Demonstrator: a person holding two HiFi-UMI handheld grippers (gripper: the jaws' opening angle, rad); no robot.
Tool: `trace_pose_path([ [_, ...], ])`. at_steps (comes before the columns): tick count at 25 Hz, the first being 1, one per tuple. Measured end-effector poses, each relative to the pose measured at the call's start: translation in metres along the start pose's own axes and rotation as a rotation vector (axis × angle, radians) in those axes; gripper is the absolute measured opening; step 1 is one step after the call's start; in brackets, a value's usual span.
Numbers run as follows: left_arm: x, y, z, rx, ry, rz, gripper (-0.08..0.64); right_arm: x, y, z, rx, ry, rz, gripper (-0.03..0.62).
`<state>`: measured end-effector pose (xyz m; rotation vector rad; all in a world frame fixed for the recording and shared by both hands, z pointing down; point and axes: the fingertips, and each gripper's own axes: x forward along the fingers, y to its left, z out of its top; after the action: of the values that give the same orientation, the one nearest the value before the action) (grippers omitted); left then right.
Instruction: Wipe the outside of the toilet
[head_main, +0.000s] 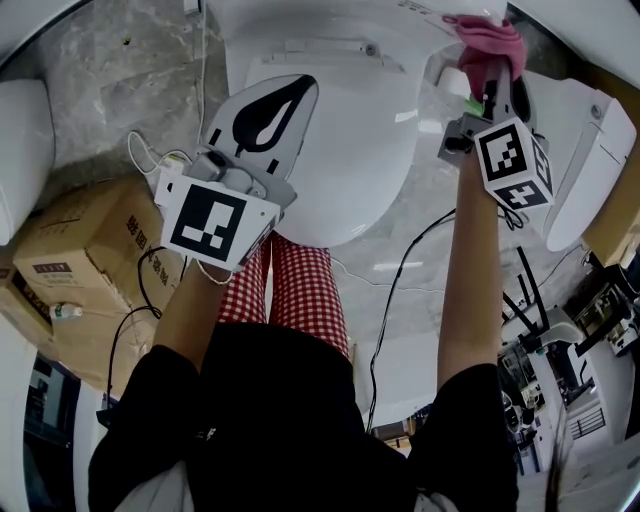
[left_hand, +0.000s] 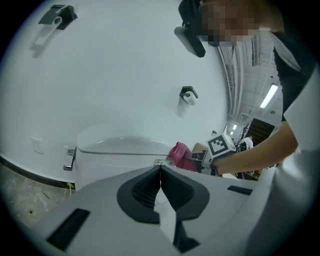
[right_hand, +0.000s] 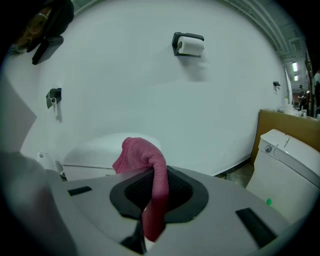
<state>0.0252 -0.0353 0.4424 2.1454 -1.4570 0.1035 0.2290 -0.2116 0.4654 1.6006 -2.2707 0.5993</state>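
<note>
the right gripper (head_main: 492, 78) is clamped on the pink cloth (head_main: 486, 36) at the back right of the toilet (head_main: 350, 160); the left gripper (head_main: 268, 118) hovers over the lid, jaws together and empty; wiping looks barely begun, with most of the outside left

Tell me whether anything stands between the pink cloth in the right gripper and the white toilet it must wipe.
Nothing visible does. The right gripper holds the pink cloth right at the rear corner of the toilet. The left gripper, shut and empty, hangs over the lid, well to the side.
</note>
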Motion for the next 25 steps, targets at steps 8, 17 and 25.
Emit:
trace_pose_path([
  [8, -0.01, 0.006, 0.005, 0.003, -0.016, 0.001, 0.009, -0.029, 0.0, 0.02, -0.071, -0.079, -0.024, 0.055],
  [17, -0.03, 0.024, 0.009, -0.023, -0.04, 0.025, 0.009, -0.049, 0.064, 0.046, -0.131, -0.204, 0.106, 0.055],
  [25, -0.05, 0.051, 0.008, -0.046, -0.067, 0.085, 0.009, -0.044, 0.177, 0.033, -0.235, -0.21, 0.412, 0.055],
])
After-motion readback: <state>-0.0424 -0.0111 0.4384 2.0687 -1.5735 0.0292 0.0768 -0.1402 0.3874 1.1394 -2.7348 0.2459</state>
